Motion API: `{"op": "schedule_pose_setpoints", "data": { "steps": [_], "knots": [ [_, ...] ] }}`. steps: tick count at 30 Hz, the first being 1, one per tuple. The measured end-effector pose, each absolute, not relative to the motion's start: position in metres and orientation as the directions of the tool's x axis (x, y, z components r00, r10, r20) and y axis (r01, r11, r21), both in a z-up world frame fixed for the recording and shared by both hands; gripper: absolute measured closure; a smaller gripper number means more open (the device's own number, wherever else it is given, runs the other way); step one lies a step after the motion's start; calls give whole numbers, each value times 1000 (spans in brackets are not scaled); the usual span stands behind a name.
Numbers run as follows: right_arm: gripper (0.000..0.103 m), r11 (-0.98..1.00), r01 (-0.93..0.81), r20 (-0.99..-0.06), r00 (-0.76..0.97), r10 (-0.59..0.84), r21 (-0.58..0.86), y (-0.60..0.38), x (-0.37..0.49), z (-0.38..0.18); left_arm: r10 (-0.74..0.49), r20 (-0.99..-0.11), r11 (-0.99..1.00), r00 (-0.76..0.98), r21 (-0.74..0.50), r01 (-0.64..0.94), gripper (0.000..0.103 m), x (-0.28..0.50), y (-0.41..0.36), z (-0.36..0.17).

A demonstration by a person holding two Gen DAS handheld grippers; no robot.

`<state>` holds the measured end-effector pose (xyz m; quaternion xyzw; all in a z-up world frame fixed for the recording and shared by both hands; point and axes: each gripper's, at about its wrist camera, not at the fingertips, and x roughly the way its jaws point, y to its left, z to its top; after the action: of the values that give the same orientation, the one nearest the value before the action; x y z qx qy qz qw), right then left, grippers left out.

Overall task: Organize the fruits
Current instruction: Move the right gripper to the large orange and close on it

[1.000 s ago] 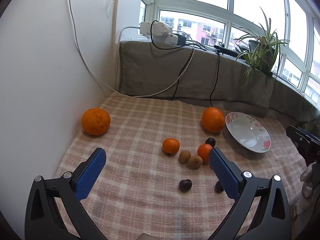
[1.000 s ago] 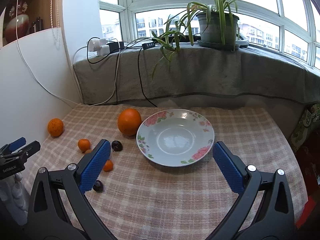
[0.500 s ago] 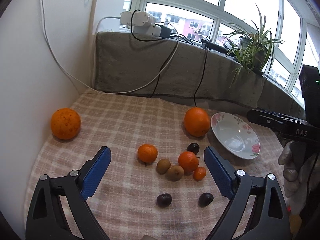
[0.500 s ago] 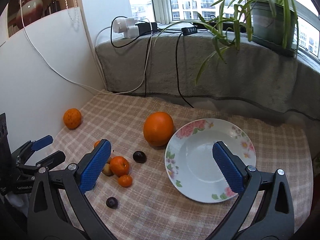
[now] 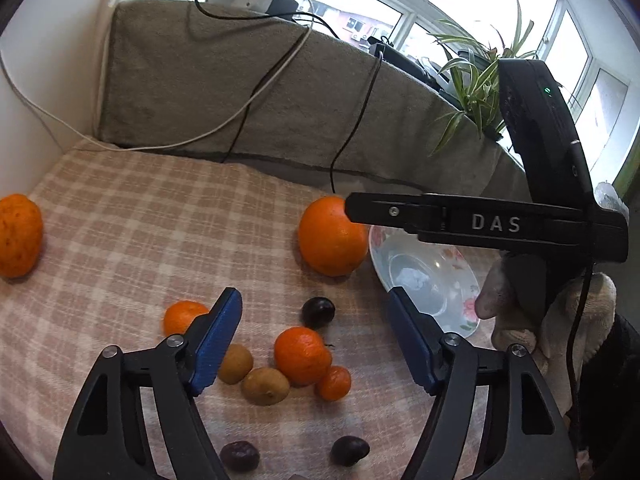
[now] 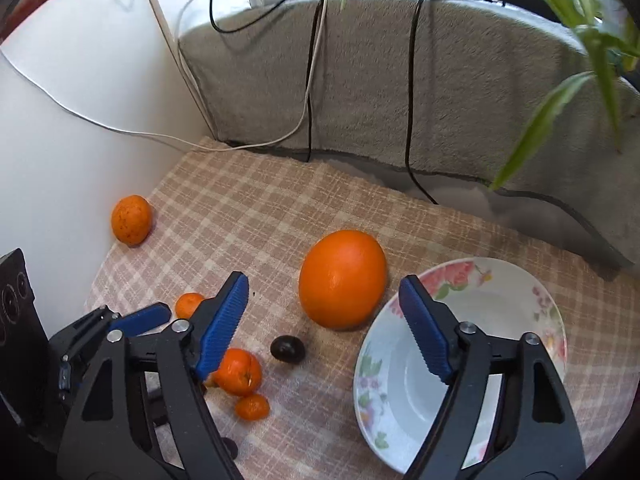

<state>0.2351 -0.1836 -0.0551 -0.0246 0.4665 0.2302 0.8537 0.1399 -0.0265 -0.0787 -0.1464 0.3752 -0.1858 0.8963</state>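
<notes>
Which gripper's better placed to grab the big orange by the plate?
Probably right: the right gripper has the big orange framed between its open jaws, beside the plate. The left gripper faces the small fruit.

Checked cloth (image 5: pixel 132 216) carries oranges (image 6: pixel 342 278), kiwis (image 5: pixel 266 386), plums (image 5: pixel 318 312), plate (image 6: pixel 516 280)

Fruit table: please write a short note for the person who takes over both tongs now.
Left tongs: open, just been closing, nothing gripped, over the small-fruit cluster, above the mandarin.
Right tongs: open, just been closing, empty, framing the big orange.
Plate: no fruit on it.
Spotted orange lies apart near the wall.
Done: nothing placed.
Left: all fruit, probably onto the plate.
</notes>
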Motion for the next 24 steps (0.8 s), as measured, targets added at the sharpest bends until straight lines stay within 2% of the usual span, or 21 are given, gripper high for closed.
{"op": "schedule_pose_setpoints", "data": {
  "steps": [5, 14, 22, 24],
  "knots": [
    [31, 897, -397, -843, 399, 360, 194, -177, 260, -69, -475, -630, 872, 615, -429, 235, 36, 159, -39, -86],
    [38, 898, -371, -872, 325, 365, 237, -178, 285, -88, -504, -648, 853, 570, -476, 213, 41, 184, -46, -101],
    [38, 900, -373, -885, 309, 349, 225, -173, 291, -93, -528, -656, 837, 539, -509, 199, 46, 200, -50, -109],
    [38, 900, -376, -886, 310, 345, 219, -172, 291, -94, -535, -657, 831, 531, -522, 192, 50, 200, -50, -110]
  ]
}}
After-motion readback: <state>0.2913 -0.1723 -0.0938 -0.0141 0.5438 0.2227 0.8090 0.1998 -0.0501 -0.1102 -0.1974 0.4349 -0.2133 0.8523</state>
